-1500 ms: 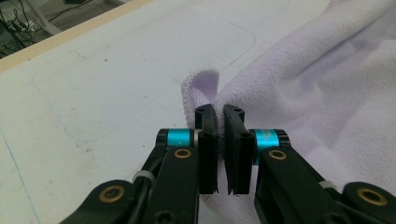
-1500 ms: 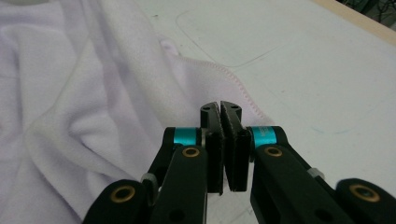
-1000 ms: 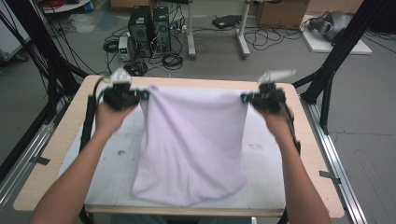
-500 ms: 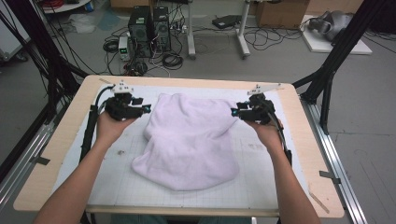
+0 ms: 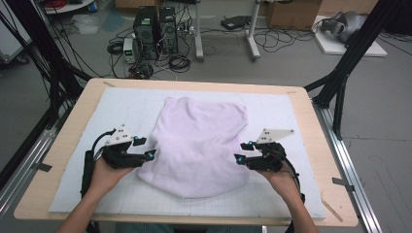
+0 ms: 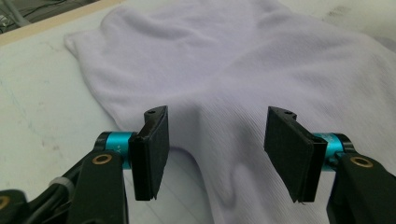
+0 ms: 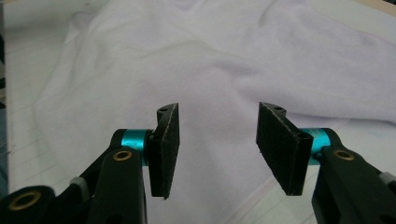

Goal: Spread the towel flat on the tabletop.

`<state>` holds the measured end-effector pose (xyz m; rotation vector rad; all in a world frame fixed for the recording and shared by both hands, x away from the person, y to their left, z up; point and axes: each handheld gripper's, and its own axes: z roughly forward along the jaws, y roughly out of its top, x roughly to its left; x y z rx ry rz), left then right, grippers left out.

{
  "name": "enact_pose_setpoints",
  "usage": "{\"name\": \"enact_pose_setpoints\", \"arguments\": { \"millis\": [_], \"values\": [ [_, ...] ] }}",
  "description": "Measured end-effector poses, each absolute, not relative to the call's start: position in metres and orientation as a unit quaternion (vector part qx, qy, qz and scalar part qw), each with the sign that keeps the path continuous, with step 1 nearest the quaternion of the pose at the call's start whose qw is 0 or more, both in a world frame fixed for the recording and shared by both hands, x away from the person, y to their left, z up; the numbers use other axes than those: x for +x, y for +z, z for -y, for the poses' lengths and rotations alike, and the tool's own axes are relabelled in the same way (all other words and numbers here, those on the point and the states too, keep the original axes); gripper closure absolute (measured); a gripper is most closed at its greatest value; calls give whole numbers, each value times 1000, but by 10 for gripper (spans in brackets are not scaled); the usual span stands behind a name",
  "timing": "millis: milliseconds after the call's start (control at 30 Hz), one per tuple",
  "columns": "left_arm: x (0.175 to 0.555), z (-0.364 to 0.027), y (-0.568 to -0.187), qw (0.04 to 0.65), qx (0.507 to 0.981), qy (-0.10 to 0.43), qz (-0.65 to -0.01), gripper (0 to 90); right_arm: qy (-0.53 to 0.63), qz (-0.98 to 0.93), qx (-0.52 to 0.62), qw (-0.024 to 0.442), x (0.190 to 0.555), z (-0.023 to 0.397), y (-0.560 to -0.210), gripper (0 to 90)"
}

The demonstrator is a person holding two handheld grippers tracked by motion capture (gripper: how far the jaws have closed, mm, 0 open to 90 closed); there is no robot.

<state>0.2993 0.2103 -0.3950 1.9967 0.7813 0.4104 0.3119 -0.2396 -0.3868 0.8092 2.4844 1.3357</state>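
The lilac cloth point(image 5: 197, 145) lies loosely spread on the counter point(image 5: 301, 104). The left tool point(image 5: 149, 156) and right tool point(image 5: 239, 157) flank its near edges. Both have just been opening, jaws apart, gripping nothing.

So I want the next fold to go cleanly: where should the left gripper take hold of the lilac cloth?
Probably the near left edge of the lilac cloth, coming in low from the left. The edge lies flat just ahead of the left gripper, whose jaws have just been opening with nothing pinched between them.
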Motion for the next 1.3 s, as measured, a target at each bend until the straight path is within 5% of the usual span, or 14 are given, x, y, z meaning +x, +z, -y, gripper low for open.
{"name": "enact_pose_setpoints", "arguments": {
  "millis": [267,633,767,900,1300],
  "values": [
    [262,-216,-419,460,821,155,-301,510,444,-853,266,71,273,236,-421,487],
    [253,-208,-448,410,848,157,-298,583,406,-872,265,65,265,229,-448,538],
    [254,-206,-448,413,849,152,-293,784,390,-880,261,75,267,225,-445,680],
    [256,-207,-446,419,845,144,-299,827,387,-885,250,71,267,222,-443,810],
    [253,-211,-379,489,792,197,-309,846,445,-854,237,126,267,235,-380,835]
  ]
}}
